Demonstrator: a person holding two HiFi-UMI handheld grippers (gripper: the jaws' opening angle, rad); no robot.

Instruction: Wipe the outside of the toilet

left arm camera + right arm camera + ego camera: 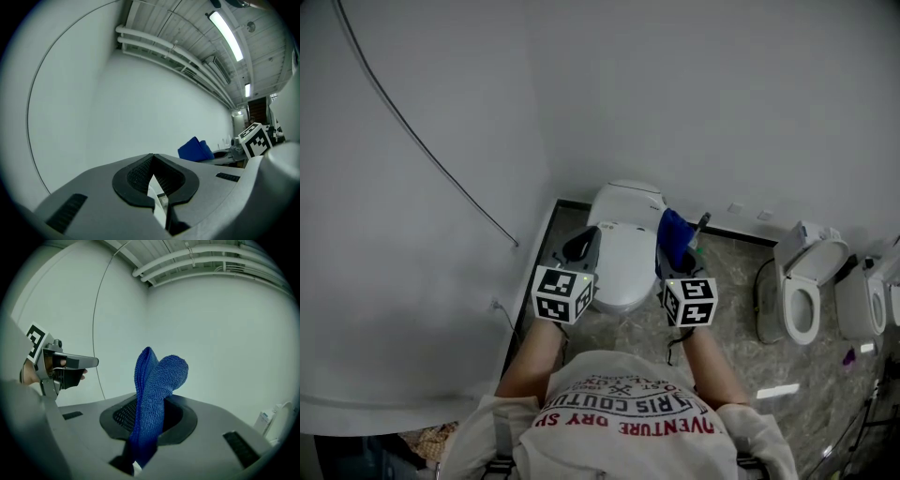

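**Right jaws:** clenching on a blue cloth (157,380). The fabric is sitting pinched between the pads, with its free end folding upward and standing clear of the right gripper (147,406).

**Left jaws:** drawn together with nothing between them, and only a thin pale sliver is showing at the seam. The left gripper (153,161) is carrying no tool.

**Attitude of both grippers:** each is tilting upward, so both gripper views are taking in the bare wall (117,103) and ceiling pipes (159,44) rather than any porcelain.

**Toilet (619,267):** the task's thing is standing with its lid down, directly ahead of the person and between the two grippers in the head view. It is backing into the corner of the wall.

**Cloth relative to toilet:** the cloth is hovering just beside the right flank of the toilet, and no view is showing it in contact with the surface.

**Progress (judged):**
- No wiping stroke is under way.
- The lid and shell are showing no streak, damp patch or dirt, so what has been wiped cannot be told.
- As far as the pictures go, the lid, rear unit, bowl sides and base are all waiting for the cloth.

**Surroundings:** two further toilets (802,286) are standing well apart at the right, on a marbled floor (731,323).
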